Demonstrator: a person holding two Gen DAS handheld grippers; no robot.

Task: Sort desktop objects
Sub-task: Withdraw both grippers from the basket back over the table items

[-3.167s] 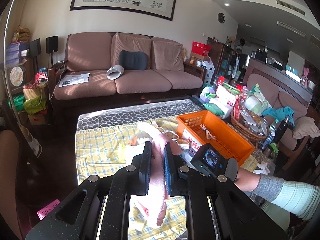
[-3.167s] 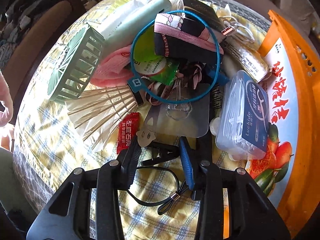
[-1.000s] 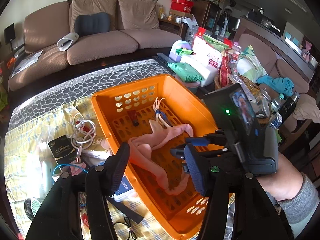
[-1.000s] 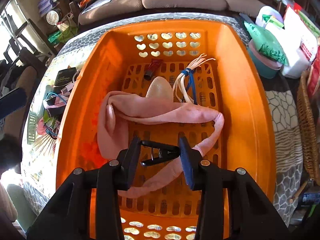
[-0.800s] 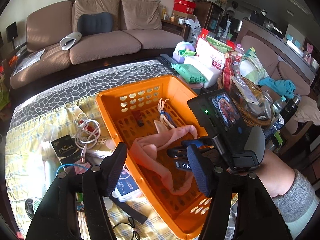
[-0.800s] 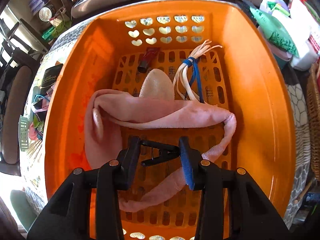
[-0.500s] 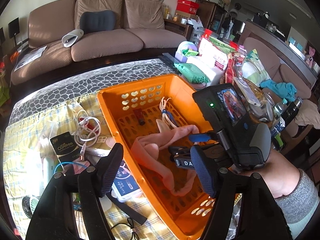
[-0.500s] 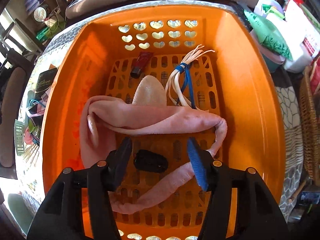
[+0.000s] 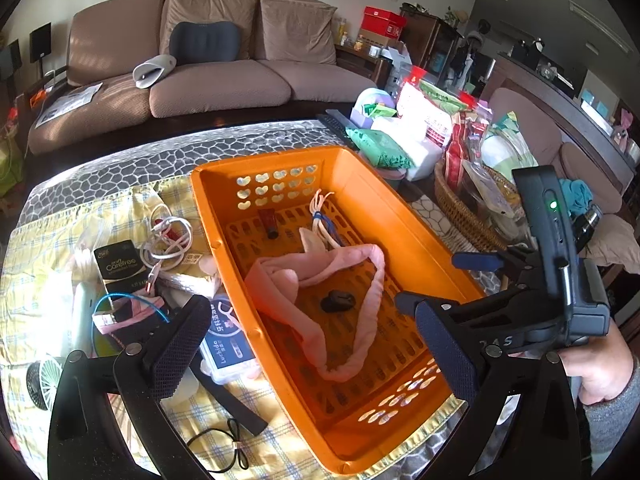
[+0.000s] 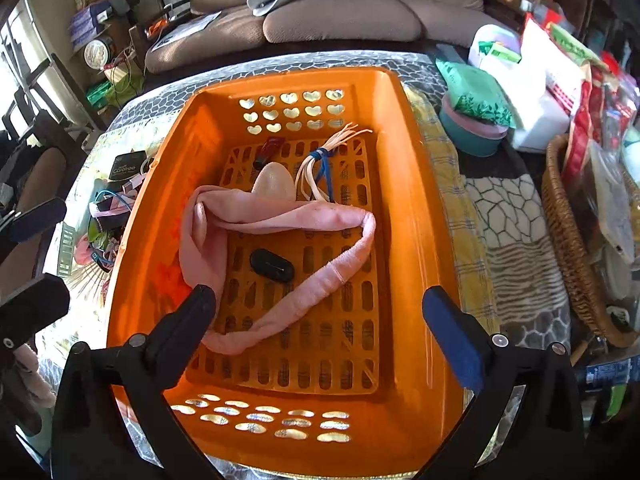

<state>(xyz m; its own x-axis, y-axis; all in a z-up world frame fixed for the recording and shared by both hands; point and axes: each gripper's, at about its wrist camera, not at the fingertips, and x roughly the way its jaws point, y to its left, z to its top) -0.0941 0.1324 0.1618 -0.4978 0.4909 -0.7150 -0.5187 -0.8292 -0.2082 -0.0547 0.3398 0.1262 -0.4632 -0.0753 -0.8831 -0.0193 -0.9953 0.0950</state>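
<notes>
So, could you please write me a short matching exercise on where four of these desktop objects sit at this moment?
Things:
1. black clip
2. pink headband
3. floss pick box
4. white cable

Places:
A. on the checked cloth, against the orange basket's outer wall
B. basket floor, ringed by the headband
C. cloth, near the Carefree pack
D. looped across the basket floor

Pairs: 1-B, 2-D, 3-A, 4-C

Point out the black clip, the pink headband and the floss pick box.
black clip (image 10: 272,265), right wrist view, middle of its body on the basket floor.
pink headband (image 10: 280,218), right wrist view, its upper strip.
floss pick box (image 9: 228,340), left wrist view, blue label on its lid.
</notes>
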